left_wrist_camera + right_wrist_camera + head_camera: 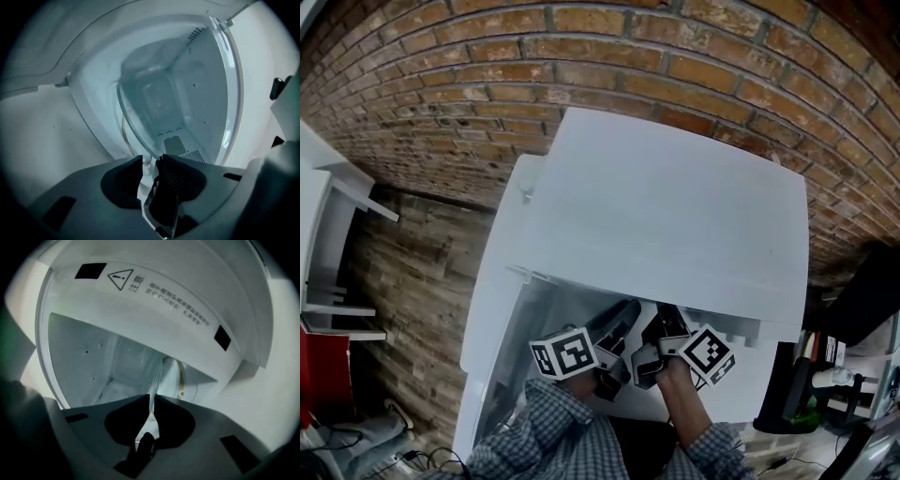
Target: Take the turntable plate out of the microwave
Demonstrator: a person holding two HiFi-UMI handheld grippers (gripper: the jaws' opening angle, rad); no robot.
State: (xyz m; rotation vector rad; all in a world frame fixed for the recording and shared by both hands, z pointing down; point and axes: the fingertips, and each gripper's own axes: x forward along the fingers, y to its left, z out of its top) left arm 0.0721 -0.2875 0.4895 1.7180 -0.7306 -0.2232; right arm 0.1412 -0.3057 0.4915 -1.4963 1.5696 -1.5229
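A white microwave (666, 206) is seen from above, and both grippers reach into its front opening. The clear glass turntable plate (187, 93) stands steeply tilted inside the cavity. Its near rim lies in the narrow gap between the jaws of my left gripper (150, 160), which stand slightly apart around it, so that gripper is open. In the right gripper view the plate (157, 376) shows edge-on. My right gripper (151, 401) is shut on its rim. In the head view the left gripper (619, 323) and right gripper (661, 330) sit close together.
A brick wall (441, 103) stands behind the microwave. White shelving (333, 234) is at the left, dark gear (862, 300) at the right, and cables (403, 459) lie on the floor. A warning label (122, 280) runs along the frame above the cavity. Checked sleeves (553, 431) fill the bottom.
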